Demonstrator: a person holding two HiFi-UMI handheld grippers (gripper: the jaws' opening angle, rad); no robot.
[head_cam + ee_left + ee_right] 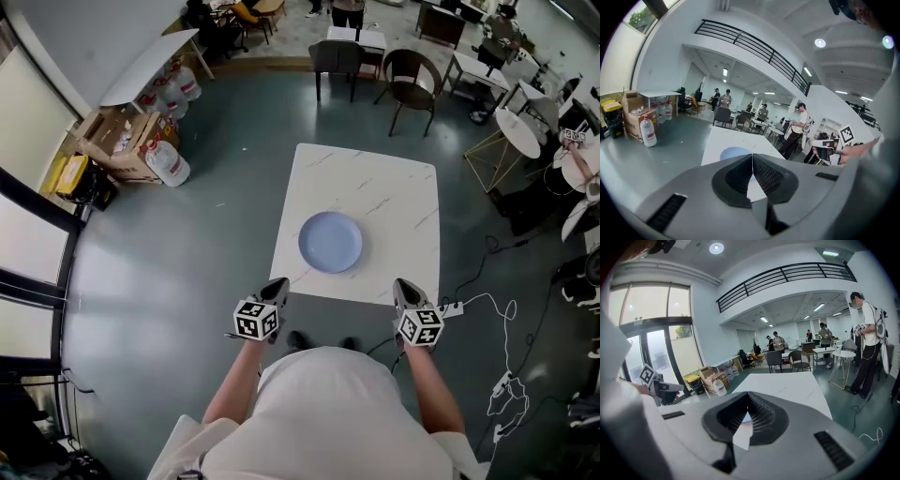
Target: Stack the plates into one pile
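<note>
Square white marbled table [375, 187], round smooth blue plate [330, 241] centred — left tool [277, 284], right tool [401, 285], both closed, empty.

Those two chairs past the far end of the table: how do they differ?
The left chair is blocky with solid dark grey upholstery; the right chair is rounded with an open, curved frame back. The right chair stands nearer the table than the left chair. Shared: both are dark, unoccupied, and stand on the floor clear of the table.
</note>
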